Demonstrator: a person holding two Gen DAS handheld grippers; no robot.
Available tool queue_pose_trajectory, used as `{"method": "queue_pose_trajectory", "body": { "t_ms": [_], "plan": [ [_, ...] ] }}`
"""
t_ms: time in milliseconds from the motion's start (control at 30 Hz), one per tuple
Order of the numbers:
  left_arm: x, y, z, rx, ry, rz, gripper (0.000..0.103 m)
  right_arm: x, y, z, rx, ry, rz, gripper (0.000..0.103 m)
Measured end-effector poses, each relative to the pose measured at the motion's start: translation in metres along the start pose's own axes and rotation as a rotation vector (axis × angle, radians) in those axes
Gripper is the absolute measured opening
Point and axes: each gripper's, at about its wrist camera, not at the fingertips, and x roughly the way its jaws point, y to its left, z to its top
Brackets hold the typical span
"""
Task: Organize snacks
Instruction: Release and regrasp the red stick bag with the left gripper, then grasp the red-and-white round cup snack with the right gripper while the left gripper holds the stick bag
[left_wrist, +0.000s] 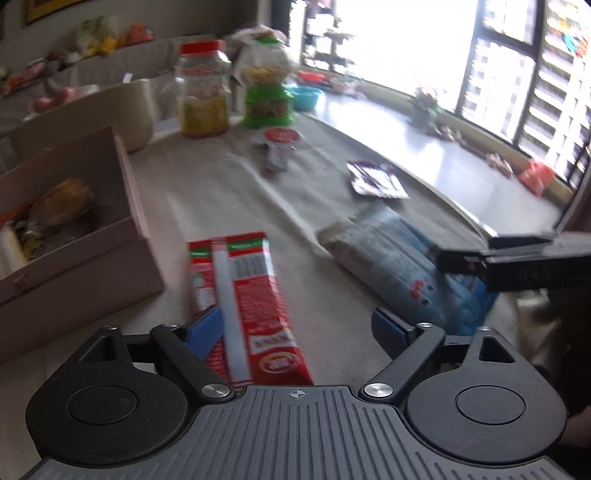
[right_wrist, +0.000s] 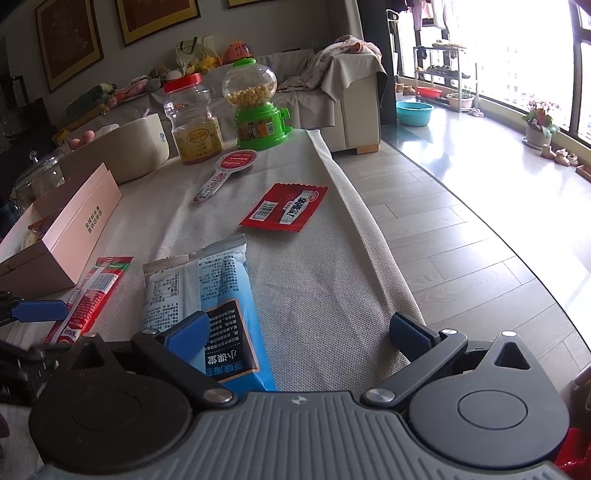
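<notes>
Long red snack packet (left_wrist: 251, 306) lies flat on the grey tablecloth (left_wrist: 207, 192), just right of the pink box (left_wrist: 122, 236), reaching in between the spread fingers of the left gripper (left_wrist: 299, 332); no pad presses on it, so it is released, not gripped. The blue-and-white snack bag (right_wrist: 218, 306) lies beside it, its near end partly under the left finger of the right gripper (right_wrist: 299, 339), whose jaws also stand wide apart, holding nothing.

Progress: the pink box is open and already holds several wrapped items (contents blurred, not identifiable). Outstanding on the cloth: the red packet, the blue bag, a flat red sachet (right_wrist: 284, 212) and a red-and-white paddle-shaped packet (right_wrist: 229, 171) farther off. The red-lidded jar (right_wrist: 192, 118) and green candy dispenser (right_wrist: 258, 107) stand upright at the far edge. Judged: well short of complete.
</notes>
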Motion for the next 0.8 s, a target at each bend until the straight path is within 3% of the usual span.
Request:
{"method": "queue_pose_trajectory", "body": {
  "t_ms": [100, 267, 333, 433, 533, 667, 800],
  "plan": [
    [0.003, 0.016, -0.002, -0.052, -0.003, 0.101, 0.084, 0.0, 0.0, 0.0, 0.001, -0.002, 0.002, 0.103],
    [0.009, 0.032, 0.0, -0.141, -0.006, 0.057, 0.079, -0.002, -0.004, 0.0, 0.016, -0.008, 0.018, 0.103],
    [0.007, 0.03, 0.0, -0.137, -0.008, 0.046, 0.059, -0.004, -0.008, 0.0, 0.033, -0.013, 0.036, 0.103],
    [0.005, 0.027, -0.003, -0.152, -0.017, 0.055, 0.058, -0.005, -0.011, 0.001, 0.045, -0.007, 0.048, 0.103],
    [0.002, 0.025, -0.006, -0.132, -0.019, 0.054, 0.053, -0.001, -0.001, 0.003, -0.054, 0.036, 0.025, 0.103],
    [-0.013, 0.032, -0.015, -0.161, -0.017, 0.018, 0.05, 0.007, 0.003, 0.028, -0.099, 0.101, 0.084, 0.101],
    [-0.027, 0.037, -0.03, -0.155, -0.017, 0.017, 0.049, 0.017, 0.02, 0.074, -0.114, 0.061, 0.079, 0.101]
  ]
}}
